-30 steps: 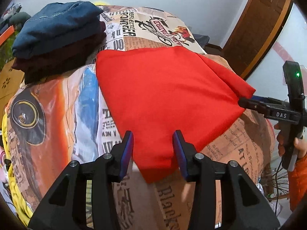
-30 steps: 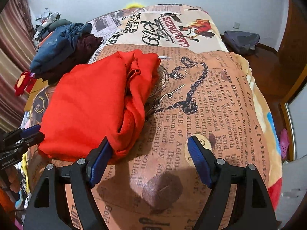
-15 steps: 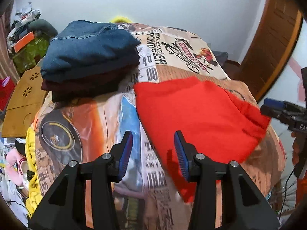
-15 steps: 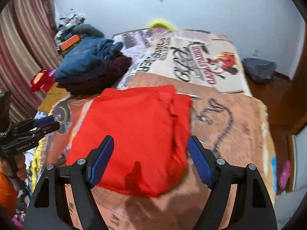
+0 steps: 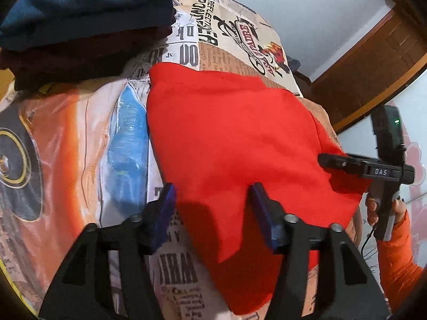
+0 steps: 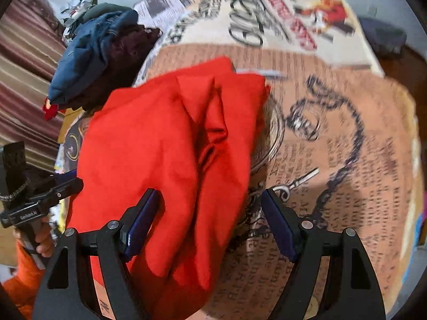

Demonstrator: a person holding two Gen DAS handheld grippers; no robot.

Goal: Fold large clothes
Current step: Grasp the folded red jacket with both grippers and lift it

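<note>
A red garment (image 5: 234,144) lies folded on the printed bedspread (image 5: 66,144). In the right wrist view the garment (image 6: 165,160) shows bunched folds along its right side. My left gripper (image 5: 212,213) is open and empty, its fingers straddling the garment's near edge. My right gripper (image 6: 209,224) is open and empty, low over the garment's near right corner. It also shows in the left wrist view (image 5: 331,160) at the garment's right edge. The left gripper appears in the right wrist view (image 6: 69,181) at the garment's left edge.
A stack of folded clothes, blue denim on dark maroon (image 5: 80,18), sits at the bed's far left, also in the right wrist view (image 6: 98,56). A wooden door (image 5: 373,61) stands to the right. Striped curtains (image 6: 24,66) hang on the left.
Both grippers dropped back down close to the red garment after pulling up and away half a second ago. Both stay open. The garment lies as it did.
</note>
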